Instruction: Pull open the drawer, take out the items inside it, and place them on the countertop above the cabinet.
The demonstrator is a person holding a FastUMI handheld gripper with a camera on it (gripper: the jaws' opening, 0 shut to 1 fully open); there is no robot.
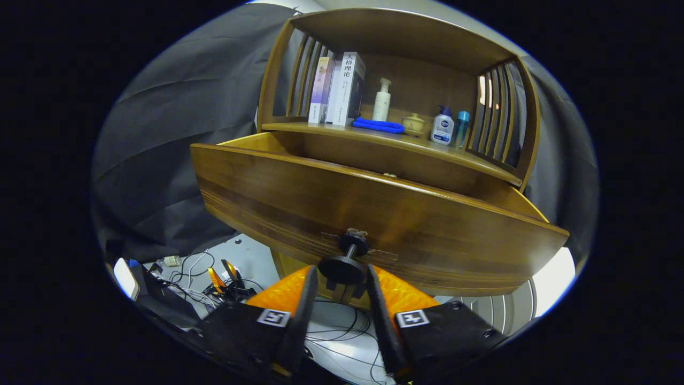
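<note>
Drawer (pixel 374 214) stands pulled well out of the cabinet (pixel 395 37), its front tilted and close ahead of the fingers, its top edge overhanging open floor with cables (pixel 342 326) below; drawer contents hidden behind the front. Gripper (pixel 342 278) fingers are narrowly parted, flanking the knob (pixel 343 267) at the front's lower middle, both appearing to press its disc. On the countertop (pixel 395 140) above: books (pixel 342 88) left, a blue cloth (pixel 378 125), pump bottle (pixel 381 99), small jar (pixel 413 124) and two more bottles (pixel 448 128) right, with bare wood along its near edge.
</note>
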